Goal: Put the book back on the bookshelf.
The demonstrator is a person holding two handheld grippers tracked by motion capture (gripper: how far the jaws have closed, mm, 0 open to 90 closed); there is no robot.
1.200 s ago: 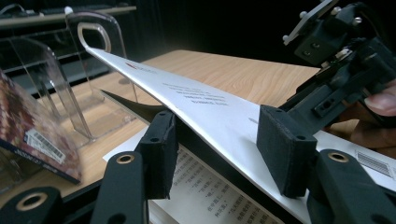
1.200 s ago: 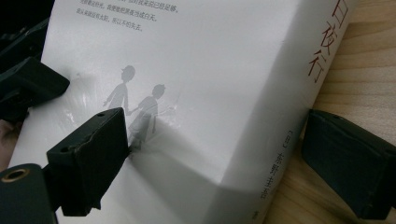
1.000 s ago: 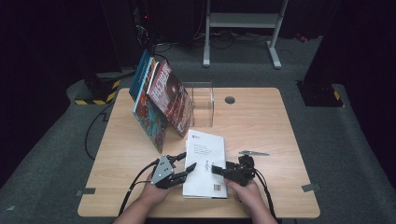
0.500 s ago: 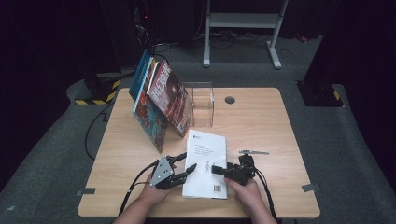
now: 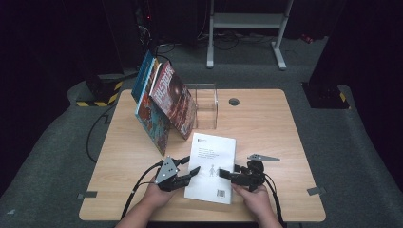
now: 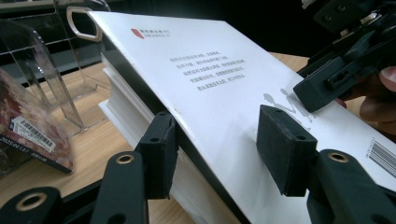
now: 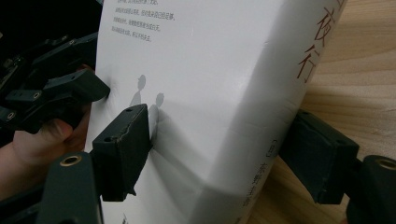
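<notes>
My left gripper (image 5: 184, 174) and my right gripper (image 5: 234, 175) sit at the near end of the white book (image 5: 212, 167), one on each long side, both pointing inward across its cover. The book lies flat on the worktop (image 5: 266, 123), back cover up, its barcode just below the tips of both pairs of jaws. In the left gripper view my left gripper (image 6: 217, 142) straddles the book's page edge: one pad rests on top of the cover, the other stands just beside the pages, and I cannot tell whether it presses on them. In the right gripper view my right gripper (image 7: 224, 144) has its jaws around the spine side of the book (image 7: 210, 93); they have just been closing, the upper pad now touches the cover, and the lower pad stands below the spine with a sliver of wood showing between. Beyond my left jaws, farther up the worktop, several colourful books (image 5: 164, 102) lean against a clear acrylic stand (image 5: 206, 102). Just beyond my right jaws, a small grey plate (image 5: 263, 157) lies on the wood.
</notes>
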